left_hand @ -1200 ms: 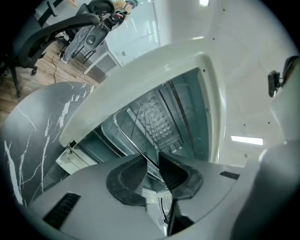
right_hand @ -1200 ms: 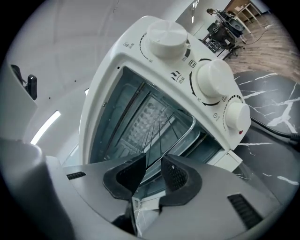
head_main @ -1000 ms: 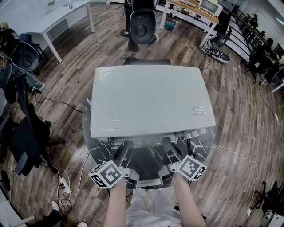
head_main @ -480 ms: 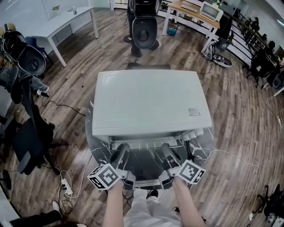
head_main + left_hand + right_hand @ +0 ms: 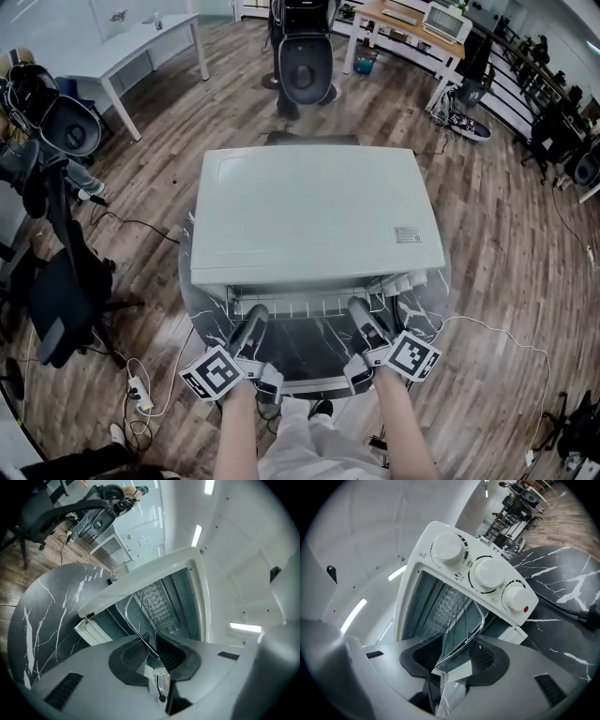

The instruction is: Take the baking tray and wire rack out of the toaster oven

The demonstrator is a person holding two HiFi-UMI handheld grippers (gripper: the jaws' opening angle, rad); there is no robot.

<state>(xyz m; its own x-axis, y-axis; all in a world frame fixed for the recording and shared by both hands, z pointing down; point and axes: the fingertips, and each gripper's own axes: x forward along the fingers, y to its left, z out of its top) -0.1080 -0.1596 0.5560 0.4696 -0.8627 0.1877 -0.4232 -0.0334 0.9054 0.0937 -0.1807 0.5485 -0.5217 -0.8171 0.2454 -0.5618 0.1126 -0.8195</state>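
A white toaster oven (image 5: 314, 220) with three knobs sits at centre frame on a dark marble table (image 5: 199, 314), its door folded down toward the viewer. The wire rack (image 5: 461, 620), thin shiny bars inside a round-cornered frame, juts from the mouth of the cavity. The left gripper (image 5: 153, 645) has just been closing, and its pads pinch the rack's front wire. The right gripper (image 5: 457, 657) has just been opening; its jaws stand apart with the rack's edge loose between them.
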